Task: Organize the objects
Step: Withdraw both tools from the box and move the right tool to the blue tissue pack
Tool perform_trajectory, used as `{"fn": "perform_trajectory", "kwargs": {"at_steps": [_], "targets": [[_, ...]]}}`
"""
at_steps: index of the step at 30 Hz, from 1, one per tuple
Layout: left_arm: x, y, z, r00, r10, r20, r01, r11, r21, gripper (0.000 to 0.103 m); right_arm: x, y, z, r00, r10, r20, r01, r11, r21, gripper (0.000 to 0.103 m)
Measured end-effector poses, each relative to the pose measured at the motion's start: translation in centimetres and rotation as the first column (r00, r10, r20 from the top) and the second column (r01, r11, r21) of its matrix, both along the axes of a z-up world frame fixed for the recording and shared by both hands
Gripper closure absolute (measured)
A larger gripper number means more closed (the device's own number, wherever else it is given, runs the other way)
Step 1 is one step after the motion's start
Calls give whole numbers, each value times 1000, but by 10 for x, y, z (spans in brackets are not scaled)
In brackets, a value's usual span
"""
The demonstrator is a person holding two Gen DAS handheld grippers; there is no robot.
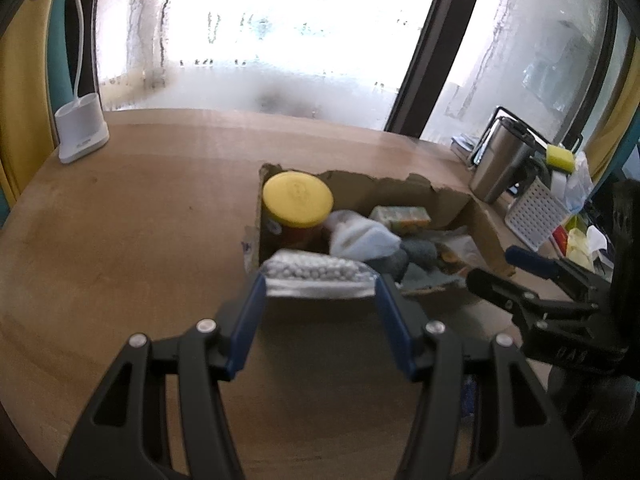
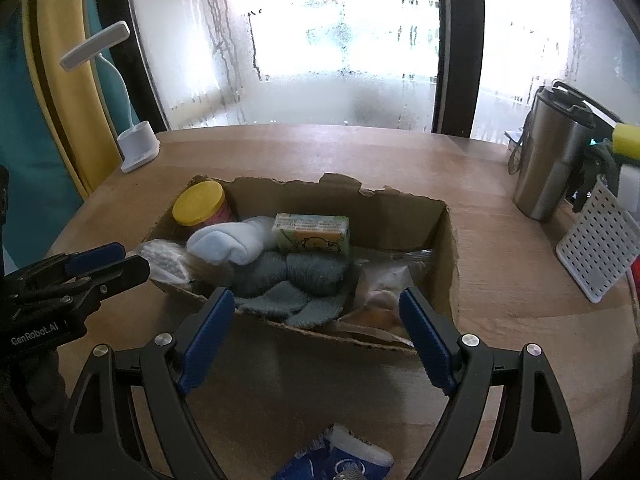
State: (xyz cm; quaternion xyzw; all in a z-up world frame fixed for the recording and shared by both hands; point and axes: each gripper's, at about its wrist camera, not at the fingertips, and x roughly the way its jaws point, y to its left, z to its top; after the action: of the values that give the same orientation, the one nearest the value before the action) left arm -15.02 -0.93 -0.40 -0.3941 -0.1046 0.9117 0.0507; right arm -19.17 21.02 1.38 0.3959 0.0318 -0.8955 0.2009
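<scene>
While blur softens it, cardboard box (image 1: pixel 452 200) half-hides jar (image 1: pixel 298 204)

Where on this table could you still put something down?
The wide bare stretch of table between the white lamp base and the cardboard box is free, as is the strip between box and window. The box is packed, and the right edge around the steel mug and white rack is crowded.

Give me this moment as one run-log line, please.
left tongs: shut on silver bead pouch | right tongs: open, empty | cardboard box: part-filled | blue-white item: outside box
</scene>
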Motion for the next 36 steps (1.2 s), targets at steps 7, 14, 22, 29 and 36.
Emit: {"fn": "perform_trajectory", "kwargs": {"at_steps": [7,14,22,29,36], "targets": [[9,7,-5,1000,-13,11,13,1000,-10,45,11,7,-5,1000,-13,5,13,1000,-7,16],[15,15,-8,999,-29,15,29,999,-14,45,21,16,-7,999,-33,-1,33,999,-9,16],[24,22,-13,999,-39,24,39,999,-26,45,31,22,-14,999,-44,8,44,999,-11,16],[36,28,-9,999,-49,7,49,999,-21,45,41,24,-18,998,-52,19,53,999,-3,16],[48,28,-13,999,-52,9,52,998,-25,45,53,28,-20,997,-68,20,68,998,9,16]]}}
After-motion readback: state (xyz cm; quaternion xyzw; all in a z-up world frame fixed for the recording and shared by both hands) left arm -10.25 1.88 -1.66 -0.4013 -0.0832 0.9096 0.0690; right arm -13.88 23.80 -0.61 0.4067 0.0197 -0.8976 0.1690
